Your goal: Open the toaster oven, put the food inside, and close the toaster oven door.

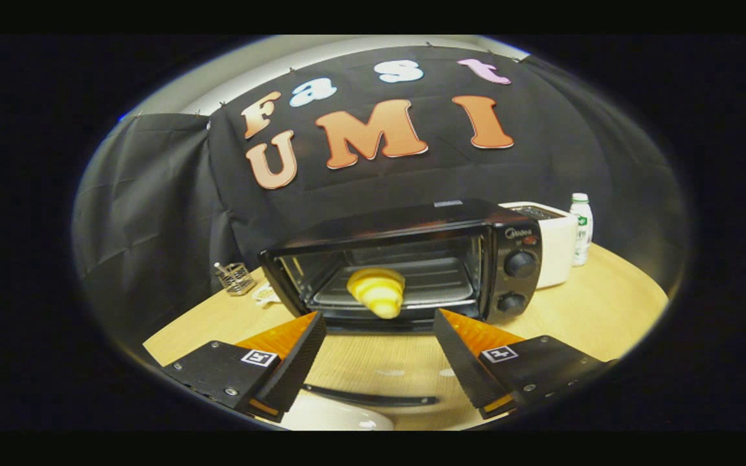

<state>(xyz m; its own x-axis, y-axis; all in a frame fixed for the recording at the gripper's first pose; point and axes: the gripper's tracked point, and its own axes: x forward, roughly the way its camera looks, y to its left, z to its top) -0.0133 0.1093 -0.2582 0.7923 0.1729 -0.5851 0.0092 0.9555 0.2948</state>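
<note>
The black toaster oven (412, 259) stands on the wooden table (606, 304) with its glass door (379, 375) folded down flat toward me, the door's handle nearest. A yellow croissant-shaped piece of food (377, 291) lies on the rack at the front of the oven's cavity. My gripper (379, 323) is open, its two orange-and-black fingers spread wide above the lowered door, just short of the oven's mouth. The food sits just beyond the fingertips, apart from both, and nothing is between the fingers.
A white toaster (557, 243) and a small white bottle (581, 226) stand right of the oven. A wire holder (236, 277) and a small white object (266, 294) are at its left. A white plate (334, 419) lies below the left finger.
</note>
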